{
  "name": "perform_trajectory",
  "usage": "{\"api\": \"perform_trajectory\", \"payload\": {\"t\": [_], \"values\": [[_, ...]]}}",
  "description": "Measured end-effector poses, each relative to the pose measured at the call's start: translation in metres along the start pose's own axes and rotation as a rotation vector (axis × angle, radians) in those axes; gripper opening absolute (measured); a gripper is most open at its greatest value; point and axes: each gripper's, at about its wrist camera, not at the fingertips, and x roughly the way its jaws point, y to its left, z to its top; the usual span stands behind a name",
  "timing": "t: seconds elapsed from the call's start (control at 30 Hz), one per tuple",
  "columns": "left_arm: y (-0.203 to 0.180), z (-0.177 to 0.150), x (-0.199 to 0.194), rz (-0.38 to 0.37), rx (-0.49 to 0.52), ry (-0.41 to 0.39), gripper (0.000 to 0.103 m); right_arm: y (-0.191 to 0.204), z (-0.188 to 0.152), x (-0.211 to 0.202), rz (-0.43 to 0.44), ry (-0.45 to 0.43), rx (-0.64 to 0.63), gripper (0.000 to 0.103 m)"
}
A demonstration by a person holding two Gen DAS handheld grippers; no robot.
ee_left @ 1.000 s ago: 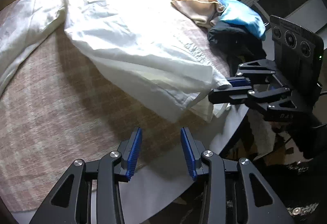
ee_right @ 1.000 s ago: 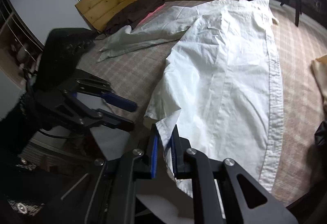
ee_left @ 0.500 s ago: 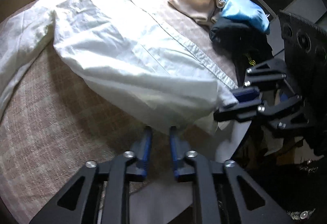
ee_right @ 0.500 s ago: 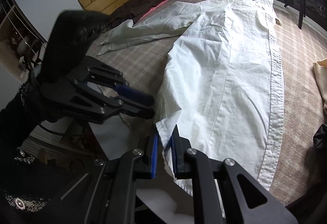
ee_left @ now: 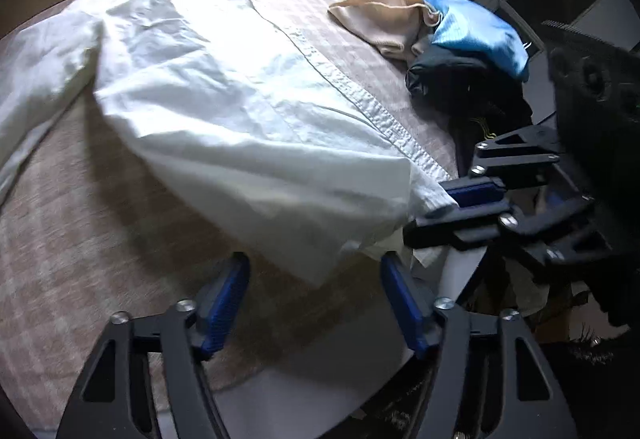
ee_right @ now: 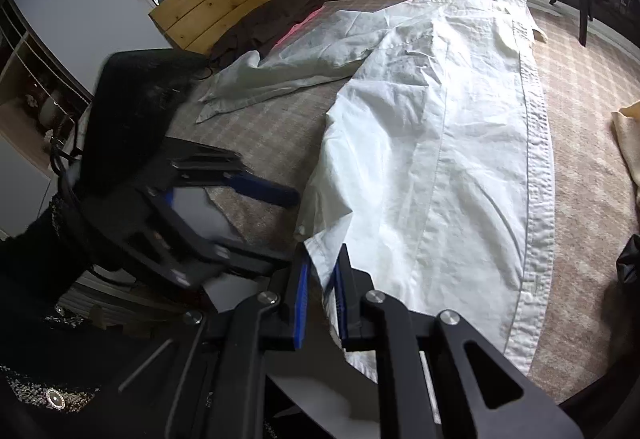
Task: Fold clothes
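My right claw point(ee_right: 320, 279) is clamped on the near hem corner of the white shirt point(ee_right: 432, 159), low in the middle of the right wrist frame, blue pads pinching the cloth between them. My left claw point(ee_left: 314, 299) stands with its fingers wide apart at the bottom of the left wrist frame, nothing between them, the sagging lower edge of the shirt just beyond the tips. Half a second ago those left fingers were nearly together; they have spread, and the claw has come in closer under the lifted hem. I read that as getting ready to take a second hold beside the right one, so the bottom of the shirt can be carried over in a fold.

The shirt runs from that held corner up toward the top of both frames, its button placket point(ee_left: 360, 99) along the right edge, one sleeve point(ee_right: 280, 75) flung out toward the upper left of the right wrist frame.

It lies on a checked brownish cloth point(ee_left: 80, 259) over a round table. In the upper right of the left wrist frame sit a beige garment point(ee_left: 384, 19), a blue one point(ee_left: 476, 33) and a dark one point(ee_left: 452, 79). Dark windows ring the room, and a wooden panel point(ee_right: 212, 11) leans at upper left of the right wrist frame.
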Motion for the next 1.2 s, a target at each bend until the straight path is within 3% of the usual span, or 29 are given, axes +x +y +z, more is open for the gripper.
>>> {"api": "perform_trajectory", "payload": {"t": [0.03,0.07,0.1,0.13,0.37,0.53,0.67,0.97,1.2], "values": [[0.000,0.001,0.003,0.012,0.003,0.002,0.031,0.001,0.001,0.000,-0.002,-0.001,-0.005,0.012],[0.001,0.003,0.007,0.024,0.006,0.004,0.022,0.002,0.001,0.000,-0.005,-0.002,-0.006,0.012],[0.005,0.004,0.008,0.023,-0.008,0.004,0.007,0.002,0.001,-0.001,-0.008,-0.002,-0.007,0.012],[0.008,0.003,0.006,0.016,-0.019,-0.006,0.001,0.003,0.002,-0.001,-0.011,-0.003,-0.008,0.012],[0.007,-0.008,-0.034,0.108,0.048,-0.053,0.001,0.002,0.002,-0.004,-0.013,-0.043,0.005,0.010],[0.000,-0.028,-0.045,0.192,0.132,-0.007,0.001,0.004,0.011,-0.025,0.027,-0.126,0.034,0.008],[0.010,-0.039,-0.041,0.200,0.117,0.018,0.001,0.006,0.024,-0.049,0.051,-0.222,0.059,0.007],[0.030,-0.057,-0.038,0.204,0.079,0.048,0.000,-0.005,0.030,-0.059,0.071,-0.299,0.170,0.006],[0.052,-0.040,-0.067,0.175,0.008,-0.026,0.000,-0.010,0.044,-0.086,0.025,-0.365,0.168,0.006]]}}
